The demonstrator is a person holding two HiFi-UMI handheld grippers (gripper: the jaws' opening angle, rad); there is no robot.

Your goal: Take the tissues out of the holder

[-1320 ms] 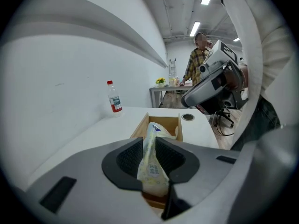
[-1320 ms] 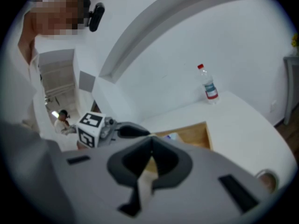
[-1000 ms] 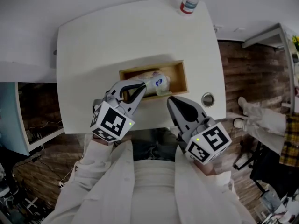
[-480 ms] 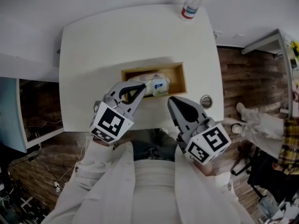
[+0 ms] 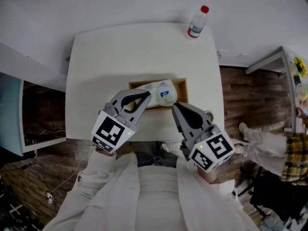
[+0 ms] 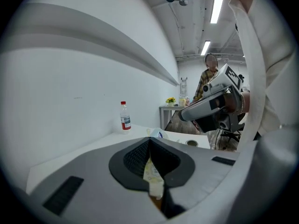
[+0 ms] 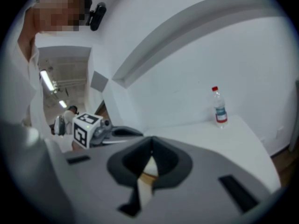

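L gripper [image 5: 147, 95] is clamped shut on the tissue pack [image 5: 162, 91], its wrapper edge pinched betw. the jaws, apparently so the pack can be drawn clear. The pack is held tilted, partly above the wooden holder [image 5: 181, 86] mid-table [image 5: 110, 61]. R gripper [image 5: 175, 106] is shut & empty just near-right of the holder, prob. on standby. Both are pointed slightly downward, w/ forearms tucked near the body.

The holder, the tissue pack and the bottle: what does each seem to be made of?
Holder: probably wood or bamboo with a matt finish, going by its warm brown walls and squared edges.
Tissue pack: likely a soft plastic film wrapper. It is smooth and white with blue print, and its shape is rounded.
Bottle: apparently clear plastic, with a see-through body, a red cap and a label band.
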